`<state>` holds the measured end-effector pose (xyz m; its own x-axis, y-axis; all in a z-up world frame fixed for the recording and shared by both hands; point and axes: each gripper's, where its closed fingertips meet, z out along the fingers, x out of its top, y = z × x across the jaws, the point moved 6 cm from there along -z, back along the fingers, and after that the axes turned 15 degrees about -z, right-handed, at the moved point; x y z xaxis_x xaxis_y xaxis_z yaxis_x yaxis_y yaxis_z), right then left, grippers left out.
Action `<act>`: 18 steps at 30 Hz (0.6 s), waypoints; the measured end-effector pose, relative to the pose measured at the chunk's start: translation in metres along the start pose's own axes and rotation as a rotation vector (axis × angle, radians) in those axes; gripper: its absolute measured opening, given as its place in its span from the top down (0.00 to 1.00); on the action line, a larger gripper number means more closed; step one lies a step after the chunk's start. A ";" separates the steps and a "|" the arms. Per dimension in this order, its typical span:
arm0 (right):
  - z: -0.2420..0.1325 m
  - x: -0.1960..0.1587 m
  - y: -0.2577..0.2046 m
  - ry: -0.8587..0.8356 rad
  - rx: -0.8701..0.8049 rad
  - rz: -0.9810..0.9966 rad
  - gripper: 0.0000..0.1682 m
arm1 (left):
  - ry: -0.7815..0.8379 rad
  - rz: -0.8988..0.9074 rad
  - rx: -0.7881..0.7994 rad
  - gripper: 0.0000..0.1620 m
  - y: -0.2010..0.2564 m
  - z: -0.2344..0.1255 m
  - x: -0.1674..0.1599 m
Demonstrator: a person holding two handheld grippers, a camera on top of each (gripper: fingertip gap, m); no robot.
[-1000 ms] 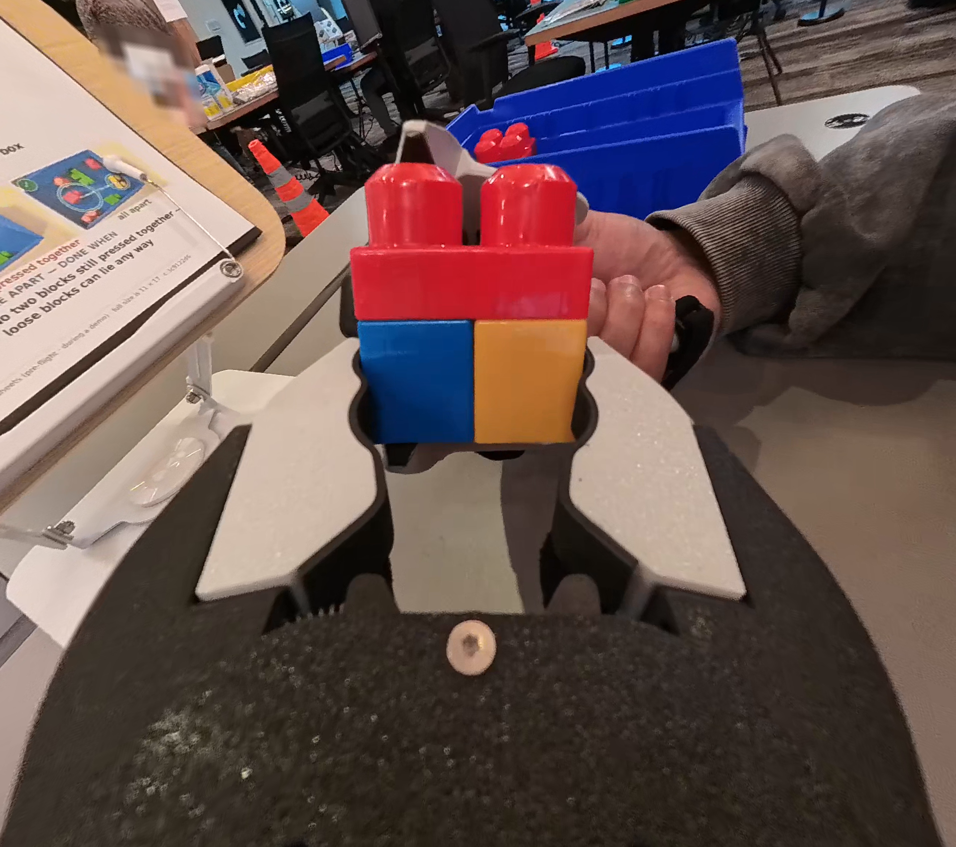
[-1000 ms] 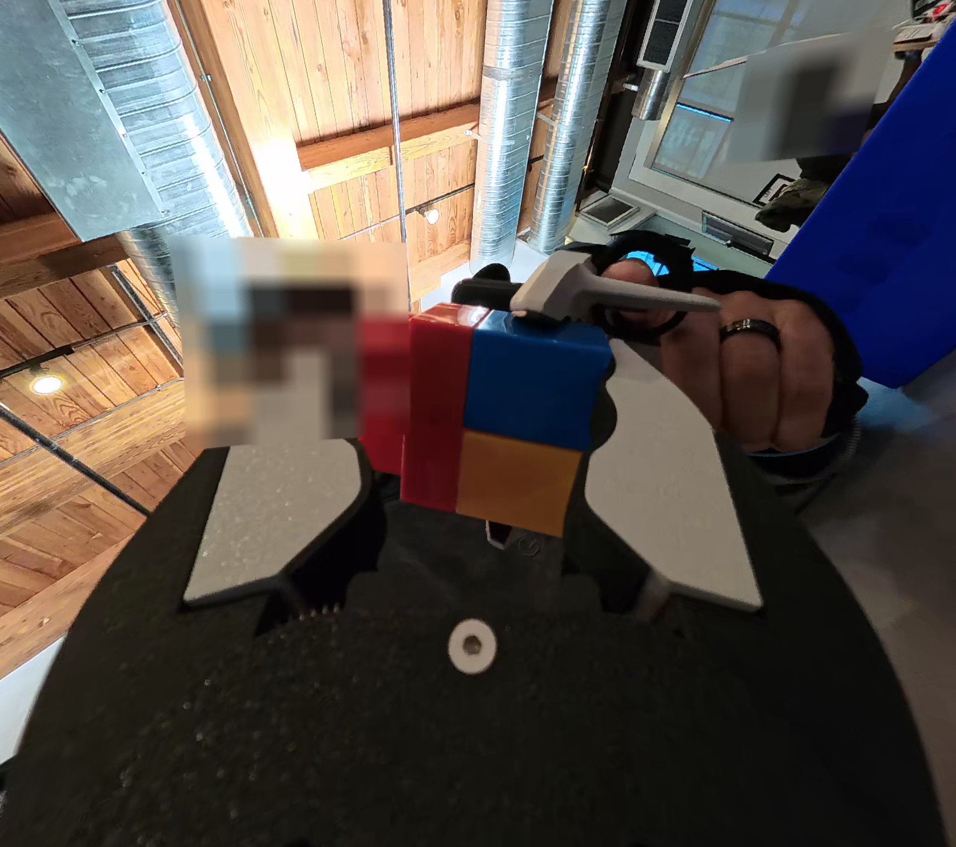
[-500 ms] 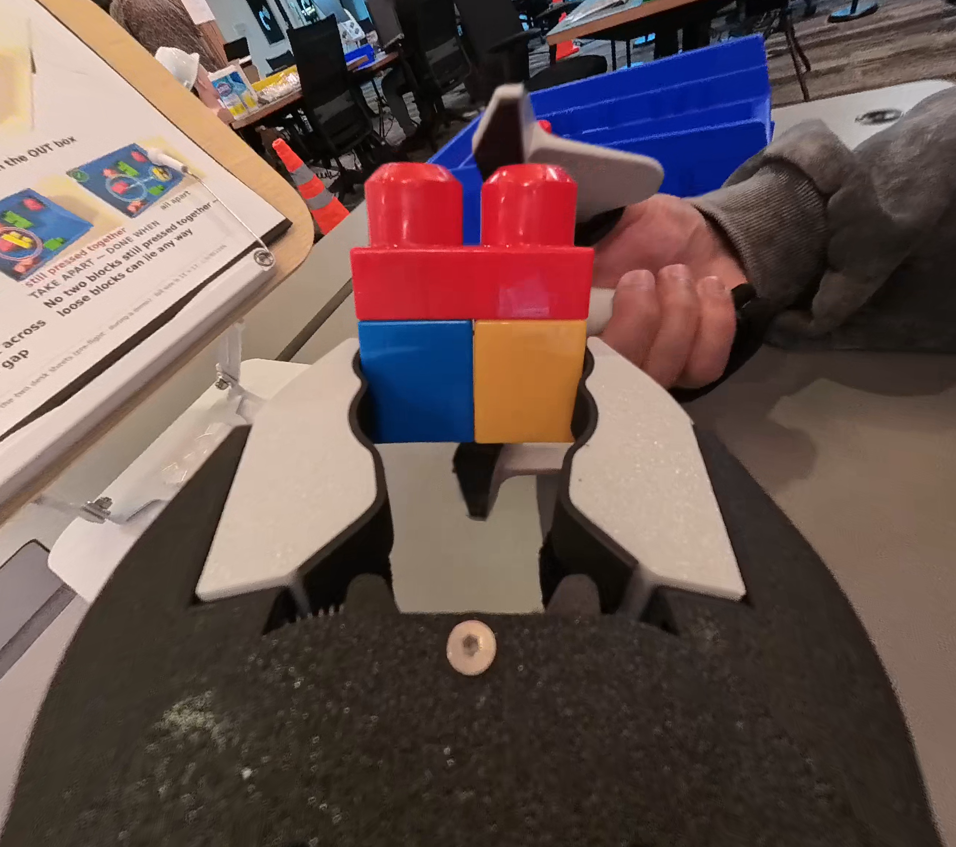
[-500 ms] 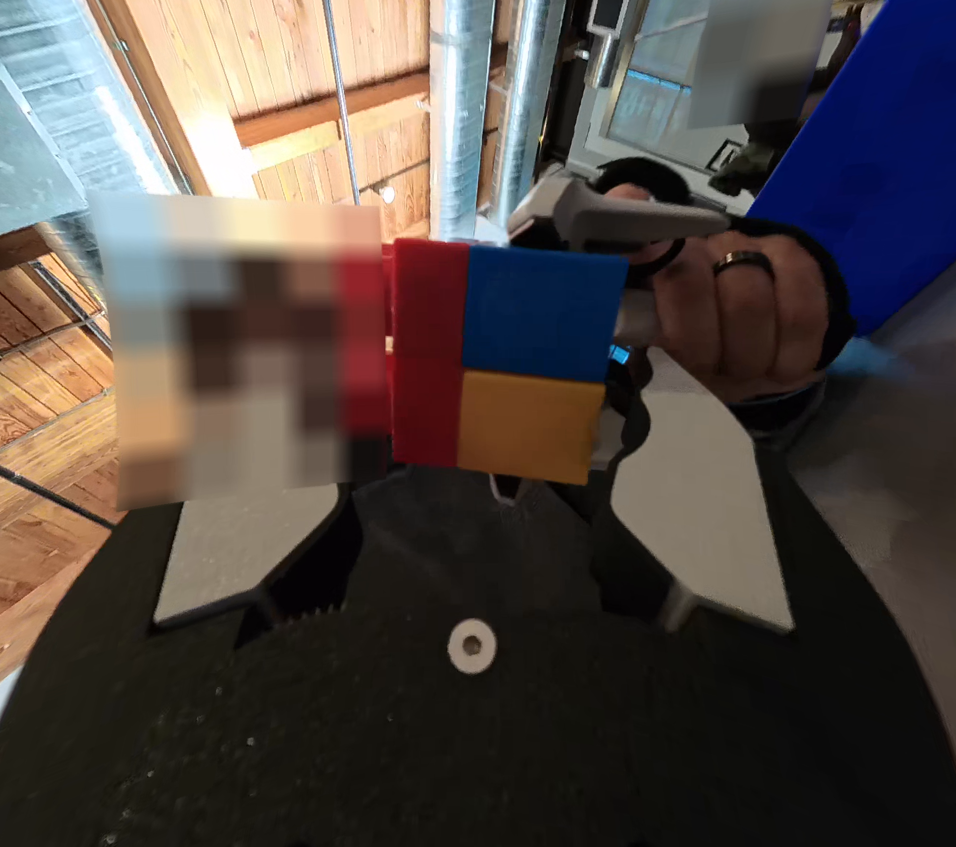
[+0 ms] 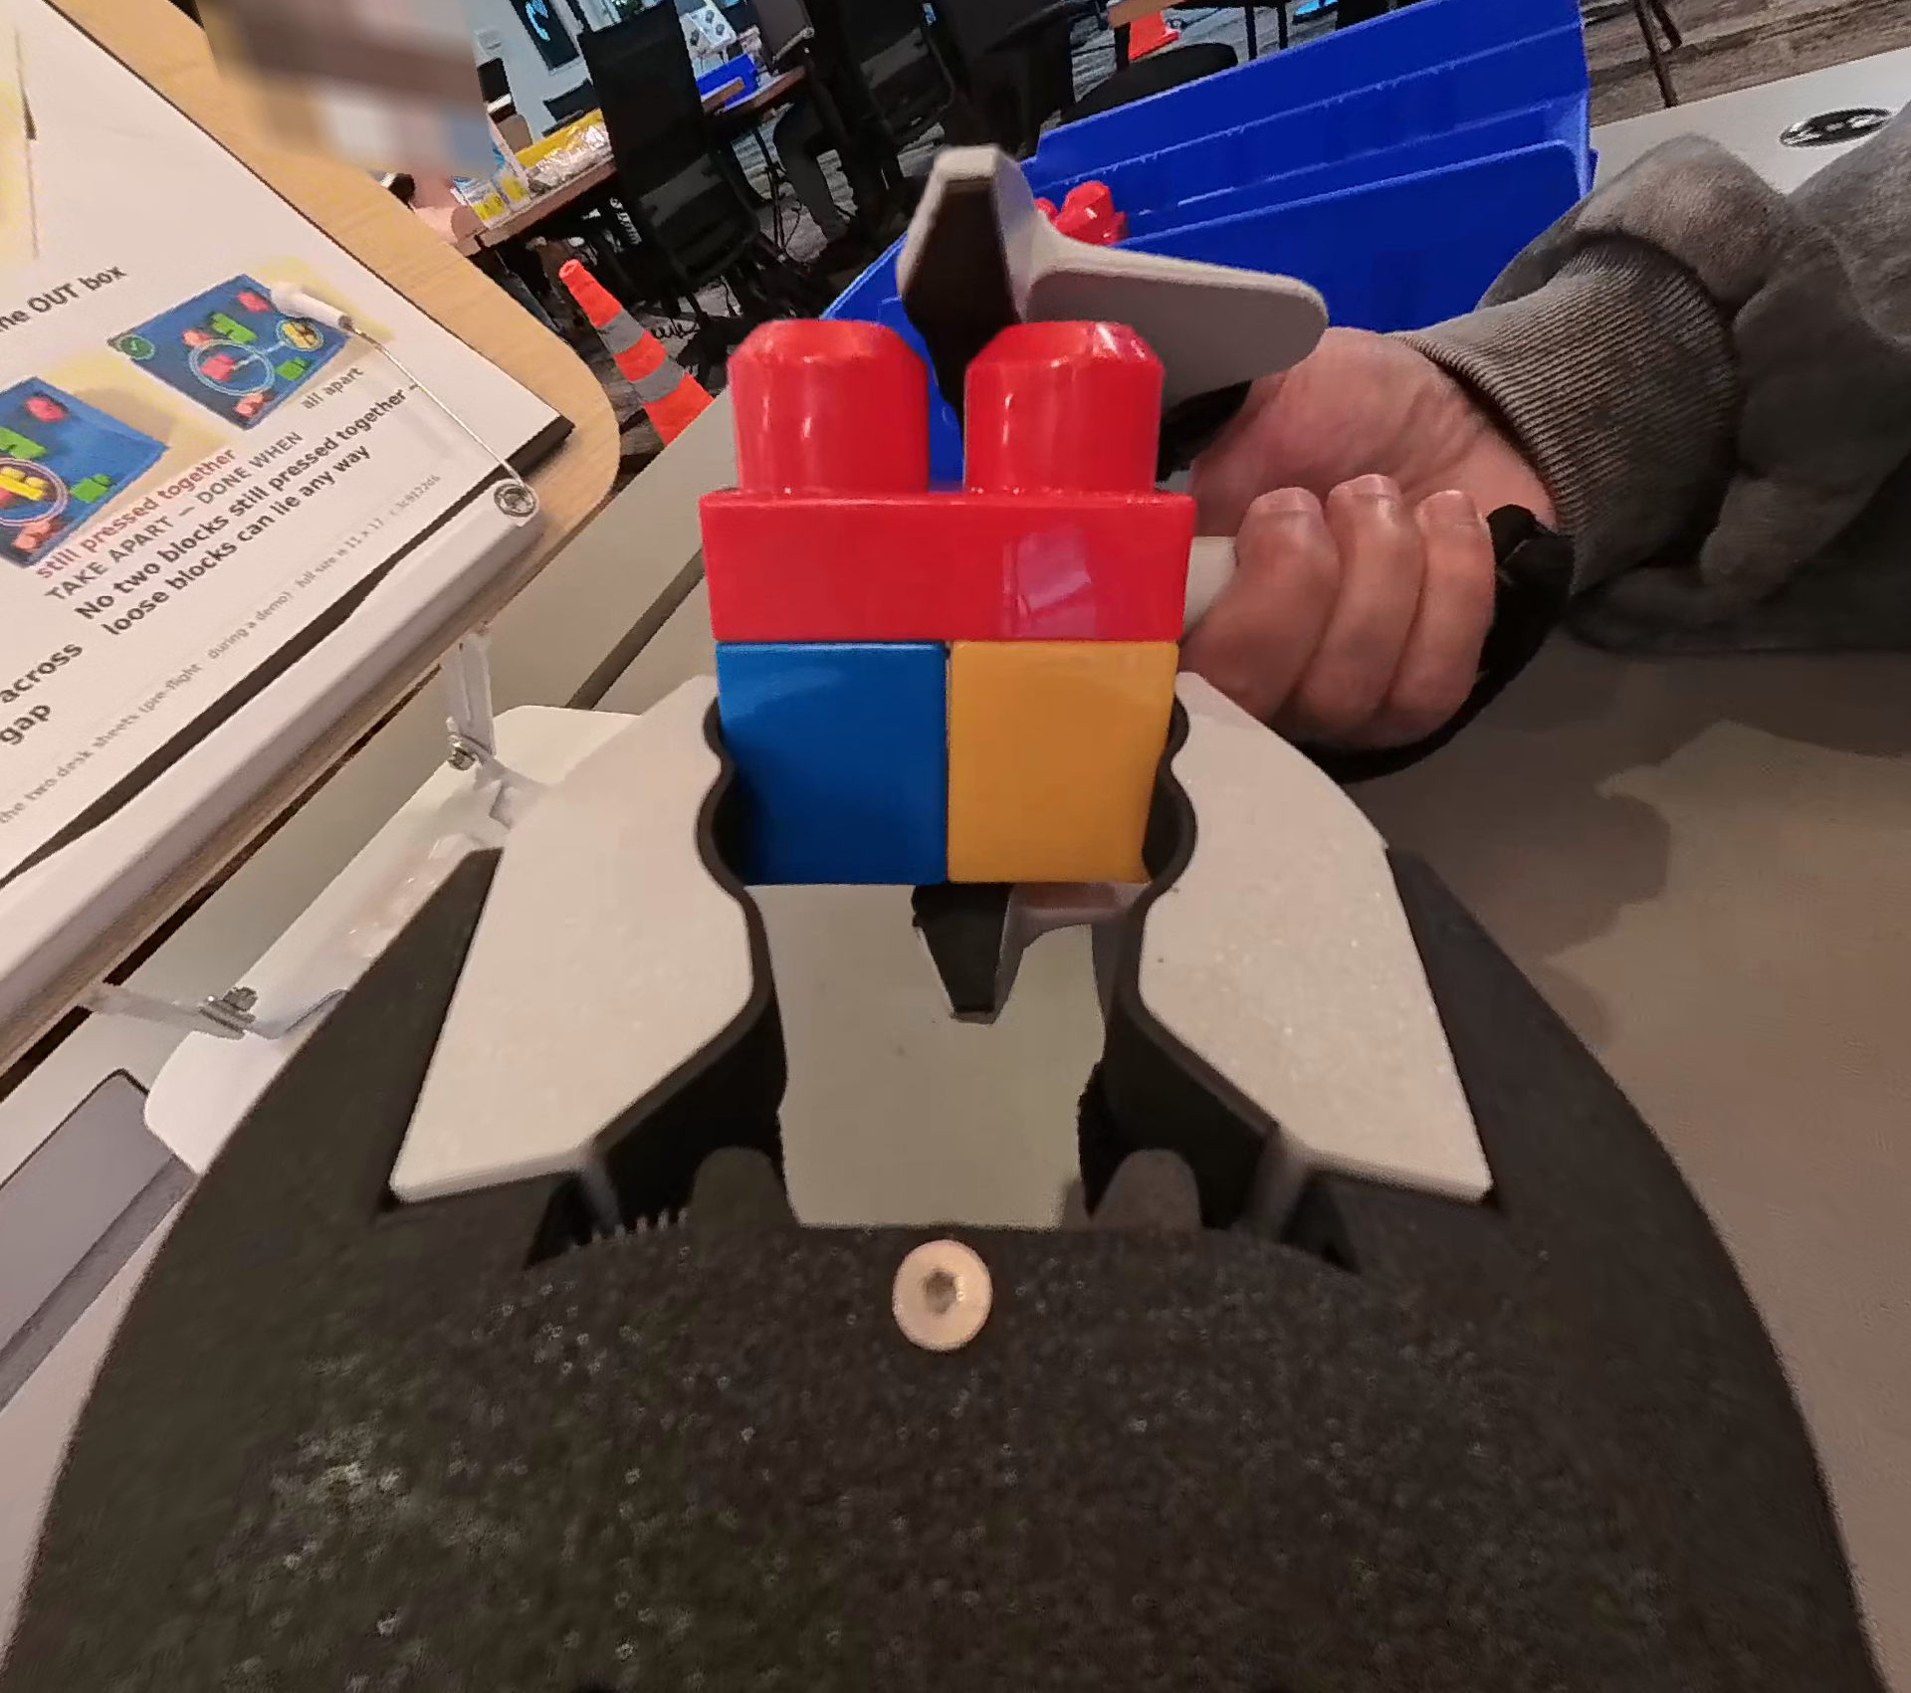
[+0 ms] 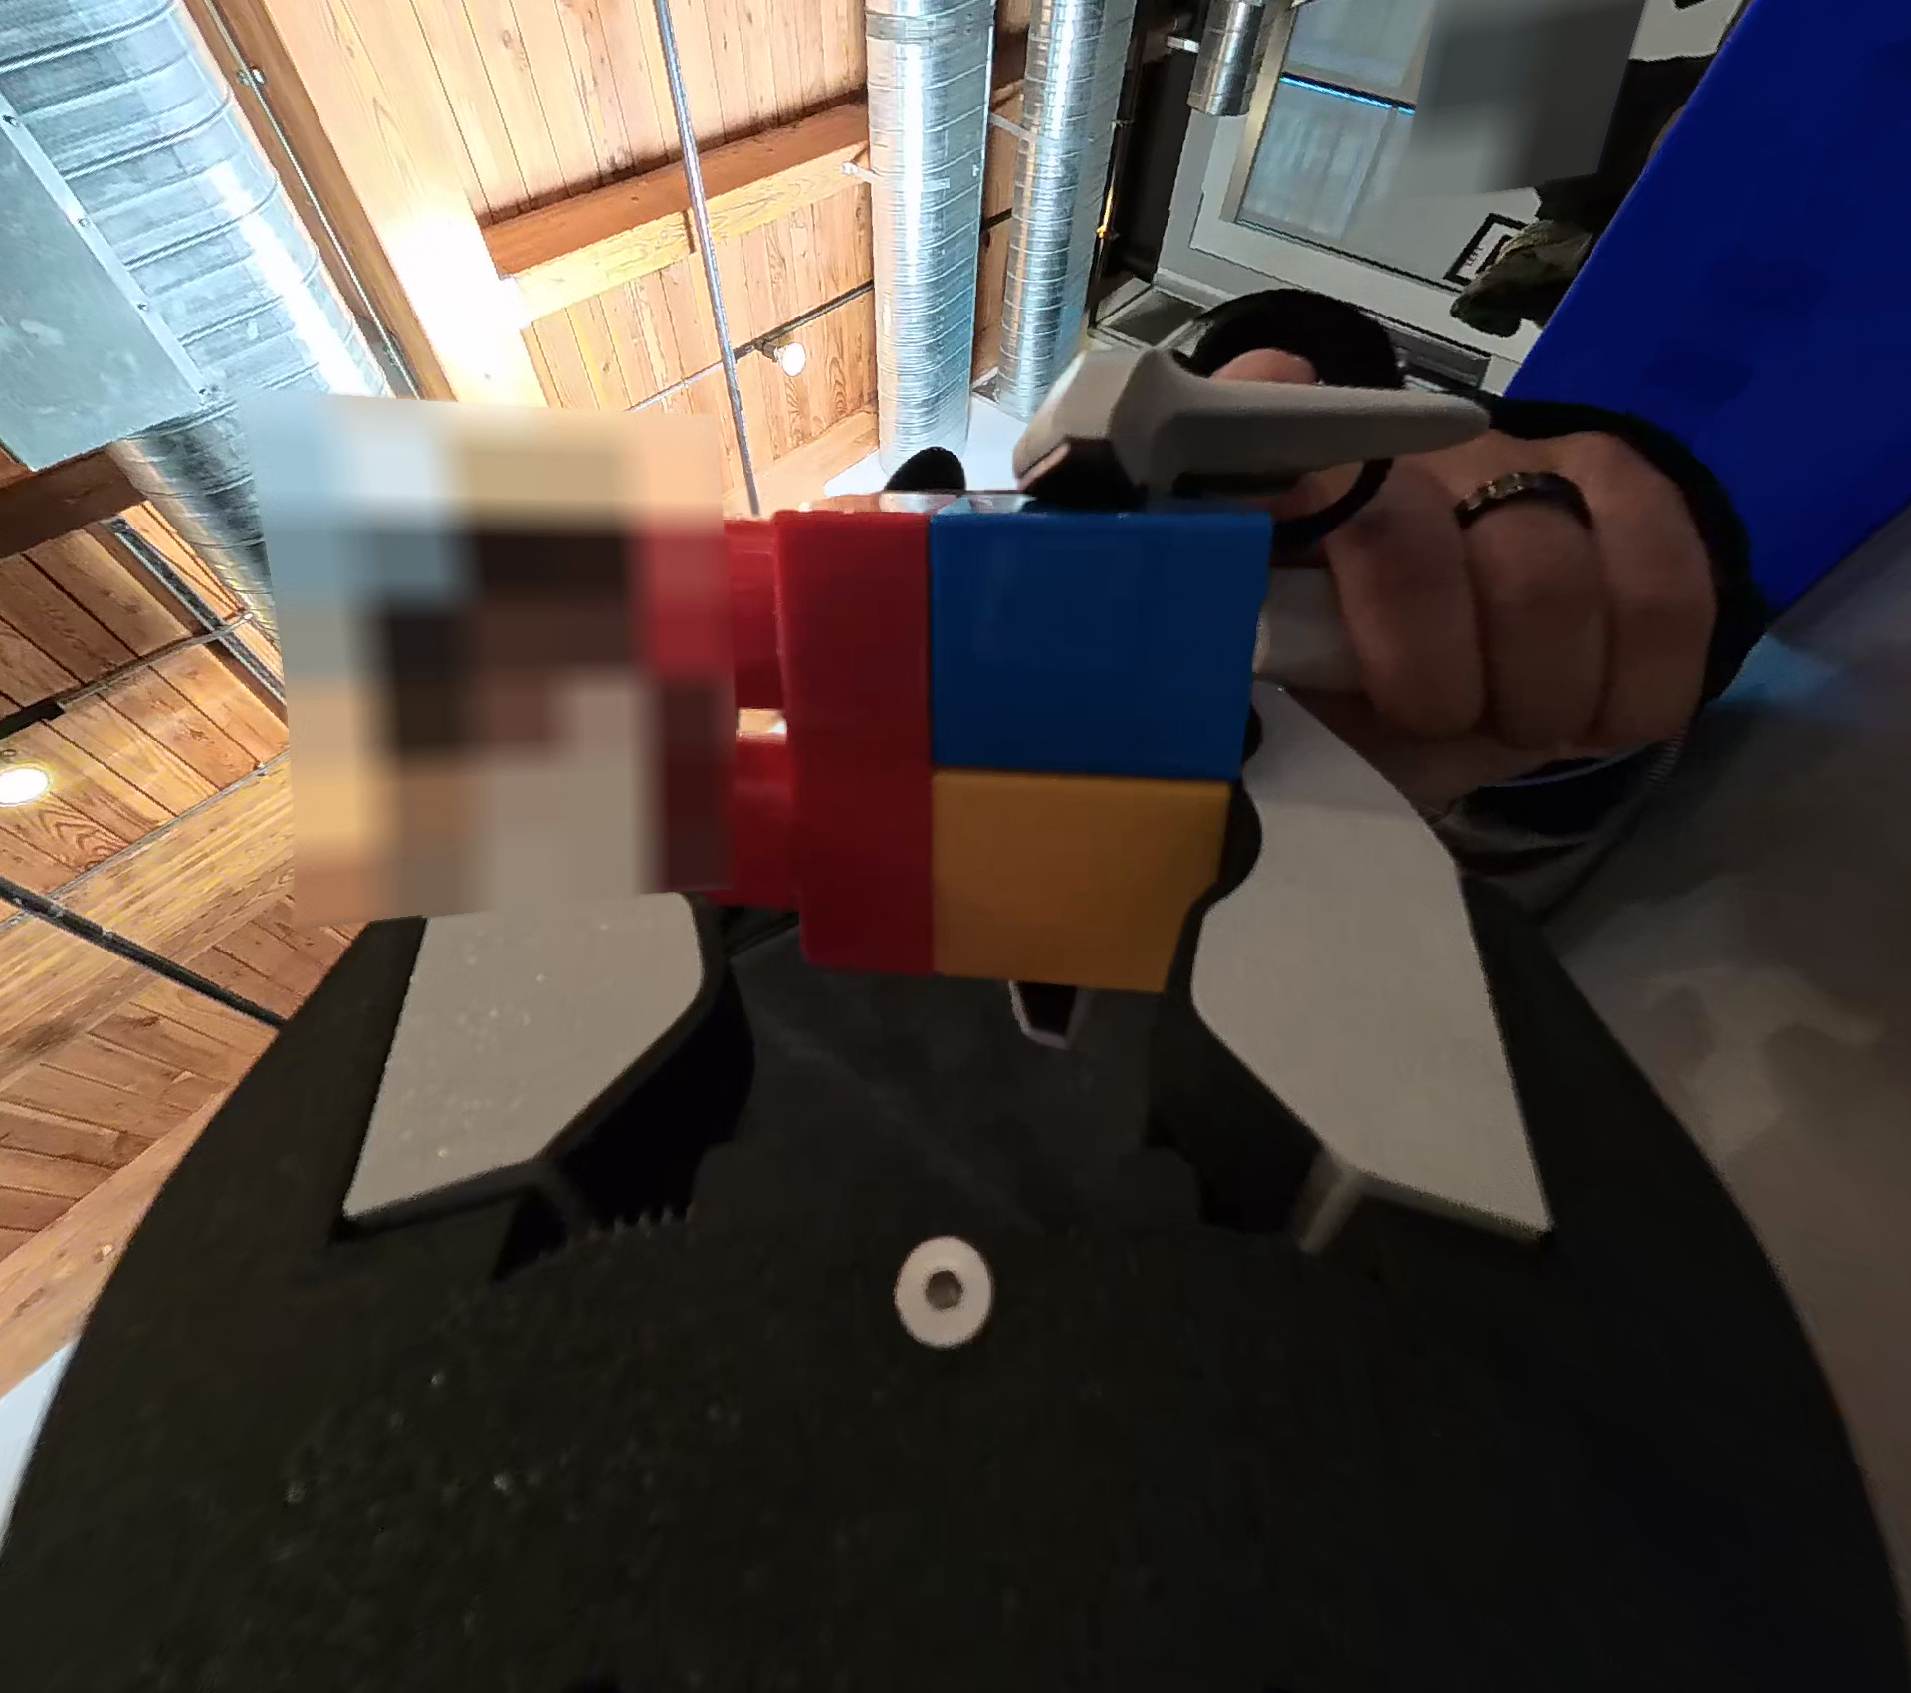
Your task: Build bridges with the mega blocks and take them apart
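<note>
A small bridge of mega blocks is in my left gripper [image 5: 946,764]: a red two-stud block [image 5: 946,568] sits across a blue block [image 5: 832,759] and a yellow block [image 5: 1050,759]. The left gripper is shut on the blue and yellow blocks and holds the stack above the table. My right gripper [image 6: 962,837] is open and turned on its side. The stack lies between its fingers [image 6: 1344,971], with the red block [image 6: 858,733] toward the left finger. In the left wrist view one right finger [image 5: 1117,289] shows above the studs and the other below the stack.
A blue bin [image 5: 1344,196] stands behind on the table [image 5: 1655,971], with a red block [image 5: 1081,211] in it. An instruction board [image 5: 207,454] on a stand is at the left. A hand and grey sleeve [image 5: 1655,402] are at the right. There is about 4 cm between the tips of the two grippers.
The right gripper has come closer around the stack and risen, so its fingers now show above and below the blocks. The left gripper keeps its hold on the stack.
</note>
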<state>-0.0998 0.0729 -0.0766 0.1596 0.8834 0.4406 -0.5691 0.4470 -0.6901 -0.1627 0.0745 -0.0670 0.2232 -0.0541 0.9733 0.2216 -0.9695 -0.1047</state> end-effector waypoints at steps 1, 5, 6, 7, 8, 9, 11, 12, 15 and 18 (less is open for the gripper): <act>0.000 0.000 0.000 0.000 0.009 -0.001 0.41 | 0.005 0.000 -0.001 0.54 0.000 0.000 0.000; -0.001 -0.001 0.001 -0.007 0.013 0.015 0.42 | -0.004 -0.003 -0.005 0.54 0.001 0.000 0.000; -0.001 -0.001 0.001 -0.009 0.018 0.024 0.42 | -0.009 -0.007 -0.010 0.54 0.001 0.000 -0.001; -0.002 -0.001 0.002 0.000 0.018 0.030 0.42 | -0.014 -0.010 -0.007 0.54 0.001 0.001 -0.001; -0.002 0.001 0.003 0.013 0.003 0.029 0.42 | -0.019 -0.016 0.002 0.54 0.000 0.001 -0.002; -0.002 0.001 0.003 0.024 -0.020 0.023 0.42 | -0.026 -0.020 0.006 0.54 -0.001 0.001 -0.003; 0.000 0.002 0.003 0.037 -0.063 -0.003 0.41 | -0.025 -0.014 0.012 0.54 -0.002 -0.001 -0.003; 0.000 0.003 0.001 0.034 -0.092 -0.013 0.40 | -0.019 -0.017 0.012 0.54 -0.001 -0.001 -0.002; -0.003 0.012 -0.012 -0.028 -0.266 -0.135 0.35 | -0.010 -0.023 0.027 0.54 -0.002 -0.004 0.001; -0.007 0.025 -0.032 -0.132 -0.592 -0.331 0.34 | -0.033 -0.008 0.081 0.54 -0.007 -0.004 -0.002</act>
<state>-0.0723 0.0817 -0.0472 0.1279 0.6791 0.7228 0.0353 0.7252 -0.6877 -0.1686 0.0808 -0.0672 0.2519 -0.0369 0.9670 0.2997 -0.9472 -0.1142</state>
